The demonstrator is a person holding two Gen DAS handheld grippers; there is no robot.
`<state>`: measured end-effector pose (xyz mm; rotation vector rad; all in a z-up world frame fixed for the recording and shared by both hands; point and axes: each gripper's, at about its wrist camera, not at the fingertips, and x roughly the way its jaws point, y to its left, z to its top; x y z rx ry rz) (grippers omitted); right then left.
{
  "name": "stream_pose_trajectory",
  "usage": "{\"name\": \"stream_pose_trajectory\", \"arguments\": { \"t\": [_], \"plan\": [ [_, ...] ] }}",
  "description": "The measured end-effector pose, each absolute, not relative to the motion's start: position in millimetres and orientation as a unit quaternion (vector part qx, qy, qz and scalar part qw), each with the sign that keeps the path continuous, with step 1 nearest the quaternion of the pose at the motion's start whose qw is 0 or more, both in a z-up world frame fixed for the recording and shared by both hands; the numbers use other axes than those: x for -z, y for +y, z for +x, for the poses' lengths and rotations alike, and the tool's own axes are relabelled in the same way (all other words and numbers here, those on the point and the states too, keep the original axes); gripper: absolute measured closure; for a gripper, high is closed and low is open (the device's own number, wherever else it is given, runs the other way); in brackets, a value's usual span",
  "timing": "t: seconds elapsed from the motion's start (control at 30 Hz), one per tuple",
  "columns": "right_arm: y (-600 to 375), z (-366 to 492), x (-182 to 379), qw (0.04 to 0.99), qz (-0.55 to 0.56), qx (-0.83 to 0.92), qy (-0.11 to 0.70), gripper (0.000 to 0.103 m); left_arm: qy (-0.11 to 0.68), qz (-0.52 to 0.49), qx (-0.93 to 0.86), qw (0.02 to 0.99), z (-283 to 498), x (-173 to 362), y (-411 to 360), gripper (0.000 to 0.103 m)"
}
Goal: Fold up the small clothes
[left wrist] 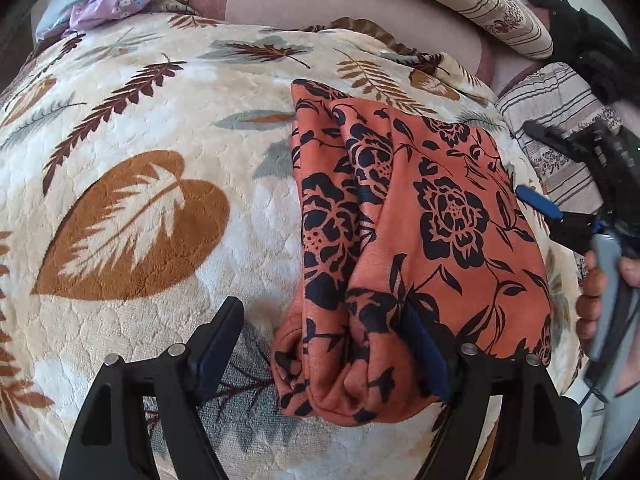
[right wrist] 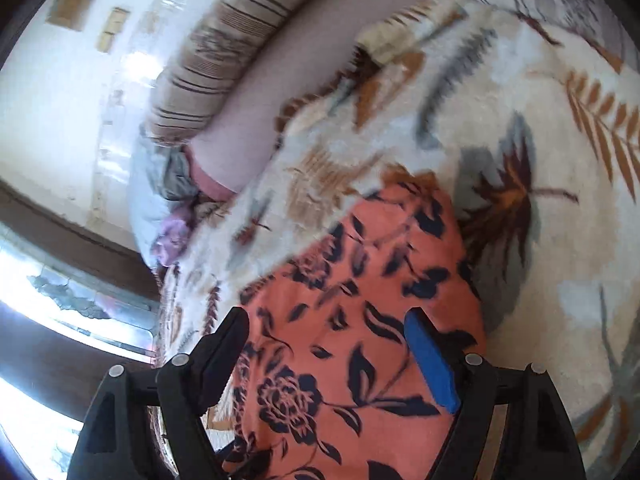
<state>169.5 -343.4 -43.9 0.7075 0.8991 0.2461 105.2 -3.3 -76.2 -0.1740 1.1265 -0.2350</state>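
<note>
Orange floral garment (left wrist: 420,240) lies folded on the leaf-print blanket (left wrist: 140,220), its near end between the left gripper's (left wrist: 324,356) wide-open, empty fingers. The right gripper (right wrist: 332,360) hovers likewise agape. Pinch both layers together before folding.

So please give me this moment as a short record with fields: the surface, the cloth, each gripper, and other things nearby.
surface: leaf-print blanket
cloth: orange floral garment, folded, lying on the blanket
left gripper: open, jaws at the garment's near end
right gripper: open, over the garment, view blurred
right hand: holding the right gripper's handle
nearby: striped pillow; purple cloth at the far edge
</note>
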Motion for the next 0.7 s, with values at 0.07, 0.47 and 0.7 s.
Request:
{"name": "stream_pose_trajectory", "arguments": {
  "t": [0.07, 0.47, 0.7],
  "plan": [
    [-339.1, 182.7, 70.9, 0.807, 0.304, -0.103, 0.496, 0.015, 0.531, -0.089, 0.108, 0.836, 99.6, 73.5, -7.4, 0.022],
    [-304.1, 101.0, 37.3, 0.821, 0.247, -0.136, 0.496, 0.014, 0.485, -0.099, 0.102, 0.863, 64.5, 36.3, -3.0, 0.022],
    [-293.6, 71.3, 0.7, 0.852, 0.221, -0.138, 0.454, 0.014, 0.502, -0.095, 0.082, 0.856, 58.5, 42.8, 2.7, 0.022]
  ]
}}
